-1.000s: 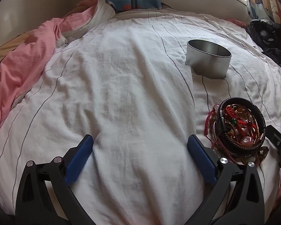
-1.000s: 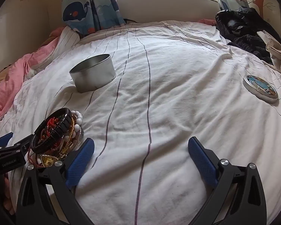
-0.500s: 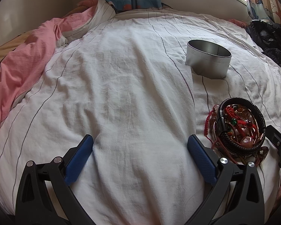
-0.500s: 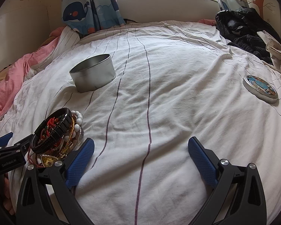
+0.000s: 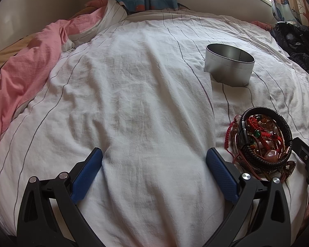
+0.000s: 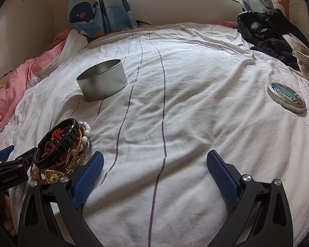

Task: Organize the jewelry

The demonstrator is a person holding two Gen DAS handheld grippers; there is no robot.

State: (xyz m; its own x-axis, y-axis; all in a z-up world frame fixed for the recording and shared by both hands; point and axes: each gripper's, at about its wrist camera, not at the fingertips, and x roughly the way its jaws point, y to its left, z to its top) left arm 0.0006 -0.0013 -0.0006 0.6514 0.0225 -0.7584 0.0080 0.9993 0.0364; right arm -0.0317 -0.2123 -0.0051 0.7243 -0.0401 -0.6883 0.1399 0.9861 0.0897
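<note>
Where the view starts nearest the cameras, the left gripper and the right gripper rest low over the white striped sheet, jaws spread wide, nothing between the blue pads. The jewelry pile, with black braided bands, red cords and beads, lies between the two grippers, just beside the right finger of the left one. Farther out stands the open metal tin, upright and apart from the pile. Its lid lies flat, well off to the right.
</note>
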